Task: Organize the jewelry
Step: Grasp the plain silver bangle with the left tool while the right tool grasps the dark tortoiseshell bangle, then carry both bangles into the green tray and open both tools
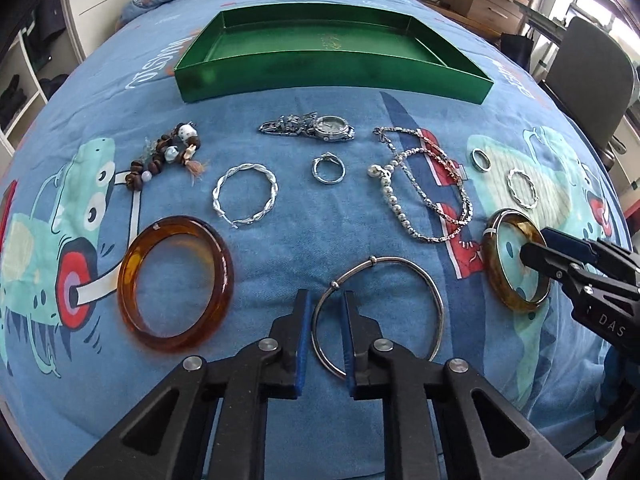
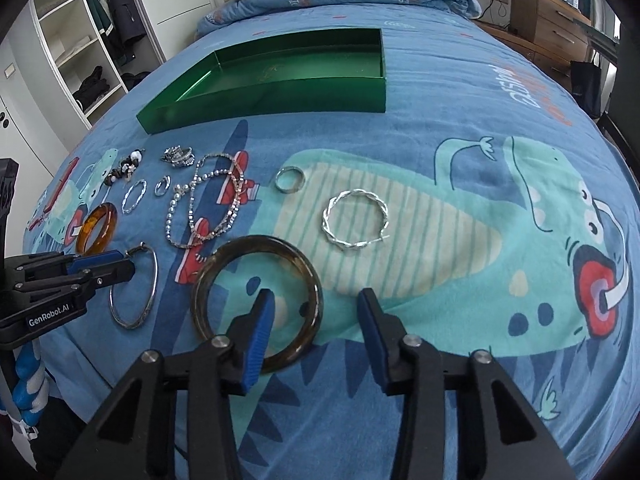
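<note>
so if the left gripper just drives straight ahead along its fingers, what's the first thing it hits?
Probably the thin silver bangle: the left gripper already has the bangle's near-left rim between its open fingers. Whether it touches yet is unclear; beyond lies bare bedspread.

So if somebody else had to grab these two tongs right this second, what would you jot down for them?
Left tongs: open, straddling the left rim of the thin silver bangle, which lies flat on the bed.
Right tongs: open, straddling the right rim of the dark mottled bangle, not gripping.
Green tray: at the far end, nothing in it.
Done: nothing moved into the tray yet.
Left: both bangles, the amber bangle, watch, beaded bracelet, chains, twisted hoops and rings.
</note>
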A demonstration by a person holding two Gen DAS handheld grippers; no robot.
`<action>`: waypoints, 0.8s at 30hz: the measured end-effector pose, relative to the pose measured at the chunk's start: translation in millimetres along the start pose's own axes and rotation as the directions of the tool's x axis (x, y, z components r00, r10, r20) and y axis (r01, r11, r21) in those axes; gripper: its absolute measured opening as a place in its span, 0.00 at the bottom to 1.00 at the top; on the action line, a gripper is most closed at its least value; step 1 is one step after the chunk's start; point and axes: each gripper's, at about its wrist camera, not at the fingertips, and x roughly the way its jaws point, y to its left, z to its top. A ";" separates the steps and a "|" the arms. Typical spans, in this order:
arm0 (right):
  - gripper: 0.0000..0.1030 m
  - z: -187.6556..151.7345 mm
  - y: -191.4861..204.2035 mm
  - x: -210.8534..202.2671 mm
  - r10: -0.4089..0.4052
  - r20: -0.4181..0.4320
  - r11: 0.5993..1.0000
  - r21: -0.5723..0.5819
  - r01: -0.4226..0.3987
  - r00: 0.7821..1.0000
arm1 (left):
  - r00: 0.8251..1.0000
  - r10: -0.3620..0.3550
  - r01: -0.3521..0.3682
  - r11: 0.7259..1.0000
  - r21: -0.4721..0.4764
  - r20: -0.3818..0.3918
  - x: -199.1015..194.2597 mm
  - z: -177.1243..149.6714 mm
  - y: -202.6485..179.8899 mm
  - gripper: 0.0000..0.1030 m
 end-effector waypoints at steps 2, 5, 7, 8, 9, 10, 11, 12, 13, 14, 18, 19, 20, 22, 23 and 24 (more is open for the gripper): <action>0.30 2.5 3.9 5.1 -0.023 -0.010 0.999 -0.036 0.022 1.000 | 1.000 0.014 -0.014 0.999 0.033 0.002 3.3 0.5 -6.5 0.06; 0.21 4.6 5.7 10.5 -0.053 -0.016 0.996 -0.077 0.052 0.998 | 0.999 0.036 -0.037 0.997 0.075 0.009 7.3 3.0 -13.6 0.04; 0.09 5.4 3.8 10.7 -0.058 -0.009 0.995 -0.081 0.057 0.998 | 0.999 0.045 -0.047 0.995 0.088 0.016 7.6 4.4 -16.1 0.03; 0.09 5.4 2.6 10.4 -0.055 -0.006 0.995 -0.079 0.055 0.998 | 0.999 0.048 -0.050 0.994 0.093 0.021 7.7 5.5 -17.8 0.03; 0.08 4.8 2.1 8.7 -0.053 -0.001 0.996 -0.078 0.053 0.999 | 0.998 0.051 -0.053 0.994 0.096 0.025 7.6 6.3 -18.4 0.03; 0.08 4.3 2.5 6.7 -0.055 0.007 0.995 -0.081 0.056 0.998 | 0.998 0.052 -0.055 0.994 0.097 0.028 6.2 6.3 -18.4 0.03; 0.08 3.6 2.5 3.8 -0.056 0.017 0.995 -0.080 0.057 0.998 | 0.998 0.053 -0.056 0.994 0.098 0.034 4.8 6.8 -17.8 0.03; 0.08 2.9 1.3 0.7 -0.055 0.027 0.996 -0.075 0.056 0.998 | 0.998 0.050 -0.053 0.994 0.099 0.040 2.2 6.8 -17.2 0.03; 0.08 2.1 0.3 -3.3 -0.055 0.038 0.996 -0.066 0.058 0.998 | 0.998 0.044 -0.048 0.994 0.097 0.045 -0.8 6.8 -16.2 0.03; 0.08 1.2 -0.9 -8.2 -0.056 0.051 0.997 -0.059 0.059 0.997 | 0.998 0.037 -0.042 0.994 0.097 0.051 -2.8 8.1 -17.4 0.03; 0.07 2.2 -0.9 -29.2 -0.063 0.105 0.997 -0.046 0.068 0.993 | 0.996 0.008 -0.017 0.994 0.105 0.092 -22.1 12.0 -17.9 0.03; 0.07 3.3 -1.0 -34.9 -0.064 0.119 0.997 -0.042 0.070 0.991 | 0.994 0.001 -0.012 0.994 0.109 0.106 -28.3 13.5 -19.4 0.03; 0.07 5.1 -0.7 -40.4 -0.066 0.134 0.997 -0.040 0.072 0.989 | 0.993 -0.003 -0.010 0.994 0.113 0.121 -34.7 15.7 -20.4 0.03; 0.07 10.0 0.2 -49.9 -0.068 0.165 0.997 -0.036 0.075 0.984 | 0.989 -0.013 -0.005 0.993 0.121 0.150 -47.0 22.4 -20.9 0.03; 0.07 13.7 0.2 -54.5 -0.069 0.181 0.996 -0.034 0.077 0.981 | 0.986 -0.014 -0.007 0.992 0.125 0.167 -52.7 27.0 -21.5 0.03; 0.07 18.1 0.4 -58.4 -0.070 0.195 0.996 -0.033 0.078 0.978 | 0.983 -0.017 -0.007 0.992 0.127 0.182 -58.5 32.3 -21.0 0.02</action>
